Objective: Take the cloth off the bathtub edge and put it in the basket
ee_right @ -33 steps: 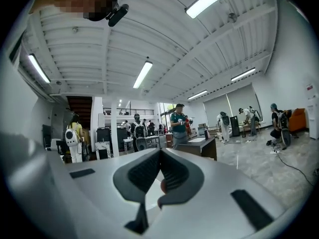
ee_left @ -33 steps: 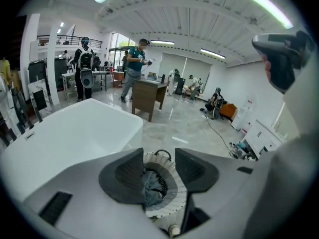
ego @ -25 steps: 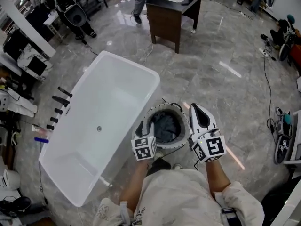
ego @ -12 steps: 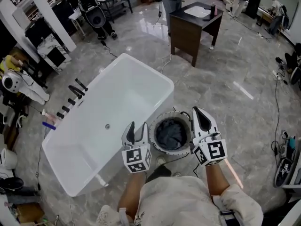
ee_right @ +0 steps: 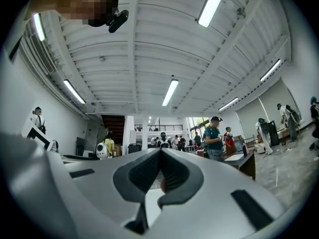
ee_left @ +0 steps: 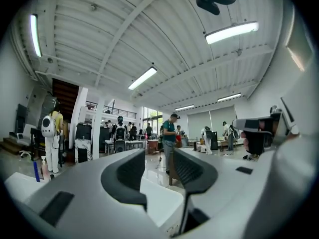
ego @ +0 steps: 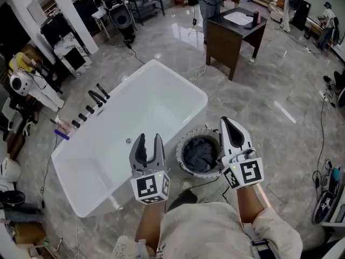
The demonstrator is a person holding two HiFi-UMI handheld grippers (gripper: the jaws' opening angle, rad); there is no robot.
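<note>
The fingers (ego: 140,149) of the left gripper (ego: 149,139) stand apart with nothing between them, and they have just been closing a little. The right gripper (ego: 224,122) has its fingers pressed together, empty. The cloth (ego: 200,153) lies in the basket (ego: 180,148), just beside the tub (ego: 145,107).

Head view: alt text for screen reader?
A dark cloth lies inside a round basket on the floor beside a white bathtub. In front of the person, the left gripper hovers empty, jaws apart though just narrowing; the right gripper is shut beside the basket.
</note>
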